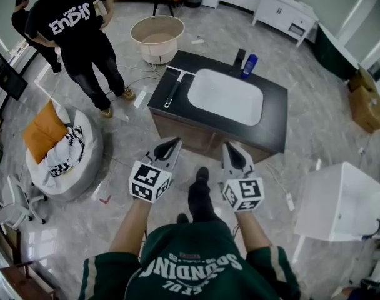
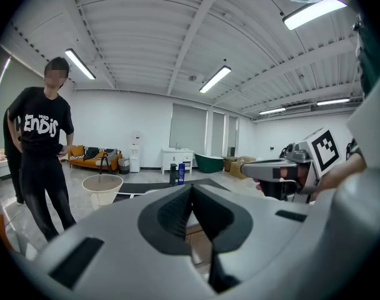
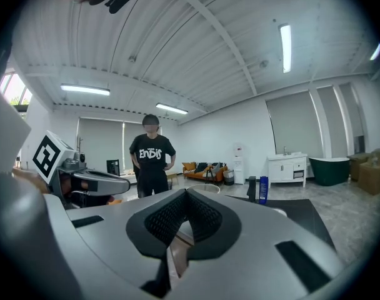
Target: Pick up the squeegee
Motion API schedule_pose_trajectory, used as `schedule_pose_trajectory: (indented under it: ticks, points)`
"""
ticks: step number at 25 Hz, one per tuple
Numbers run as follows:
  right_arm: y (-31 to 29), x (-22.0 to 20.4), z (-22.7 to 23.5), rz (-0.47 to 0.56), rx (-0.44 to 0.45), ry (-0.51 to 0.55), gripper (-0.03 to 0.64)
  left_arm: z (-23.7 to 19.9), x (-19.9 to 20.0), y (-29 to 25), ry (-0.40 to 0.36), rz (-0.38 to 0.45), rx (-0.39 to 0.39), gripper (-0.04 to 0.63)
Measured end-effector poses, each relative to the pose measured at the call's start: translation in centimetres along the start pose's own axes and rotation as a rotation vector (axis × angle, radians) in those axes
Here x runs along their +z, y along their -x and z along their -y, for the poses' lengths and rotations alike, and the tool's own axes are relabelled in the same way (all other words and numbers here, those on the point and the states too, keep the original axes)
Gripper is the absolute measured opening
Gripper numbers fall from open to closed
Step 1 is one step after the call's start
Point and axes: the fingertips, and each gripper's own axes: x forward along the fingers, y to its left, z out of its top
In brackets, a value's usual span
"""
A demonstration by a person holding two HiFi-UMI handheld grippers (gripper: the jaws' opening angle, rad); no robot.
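From where I stand there are two grippers near the wearer, the left gripper (image 1: 172, 144) and the right gripper (image 1: 229, 147). There is one dark counter (image 1: 274, 114) with one white basin (image 1: 226, 97) and one squeegee (image 1: 172, 87). Two bottles stand at its far edge, a dark bottle (image 1: 239, 57) and a blue bottle (image 1: 249, 65). One round tub (image 1: 157, 35) sits beyond. Two bystanders are far left, a person in a printed tee (image 1: 77, 27) and a second person (image 1: 21, 17). At the left are one beanbag (image 1: 65, 158) and one orange cushion (image 1: 43, 132).
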Motion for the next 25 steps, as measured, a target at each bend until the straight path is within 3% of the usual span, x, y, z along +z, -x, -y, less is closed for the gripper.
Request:
schedule_pose_trajectory:
  ticks: [15,25]
  points:
    - [-16.9,2.5,10.0,-0.028,0.062,-0.016,0.002,-9.6,4.0,-15.2,0.026,-0.054,0.019,0.002]
    - [-25.3,3.8,14.8,-0.044,0.137,0.005,0.002,-15.0,5.0,-22.2,0.049,-0.087,0.105,0.002]
